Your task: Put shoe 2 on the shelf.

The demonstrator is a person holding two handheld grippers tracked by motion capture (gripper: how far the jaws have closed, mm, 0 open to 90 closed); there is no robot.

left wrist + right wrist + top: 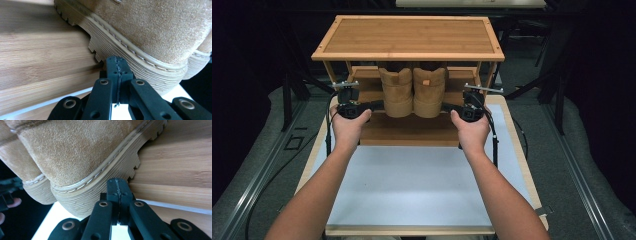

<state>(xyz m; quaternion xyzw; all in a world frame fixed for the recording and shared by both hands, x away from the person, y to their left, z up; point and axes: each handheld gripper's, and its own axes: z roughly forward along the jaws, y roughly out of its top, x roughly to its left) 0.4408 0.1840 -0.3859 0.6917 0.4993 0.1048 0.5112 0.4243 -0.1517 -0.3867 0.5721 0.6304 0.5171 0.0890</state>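
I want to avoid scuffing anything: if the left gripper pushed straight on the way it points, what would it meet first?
Most likely the ribbed sole of the left boot. The left gripper, jaws shut, already sits at that sole's edge just above the shelf; whether it touches yet is unclear.

The two boots look like soft, fuzzy tan suede, matt and a bit rough; their soles look like ridged rubber with pale stitching along the rim; the shelf is smooth striped wood with a light shine; the counter has a flat, matt pale top; the left gripper and right gripper are matt black plastic with small metal rivets.
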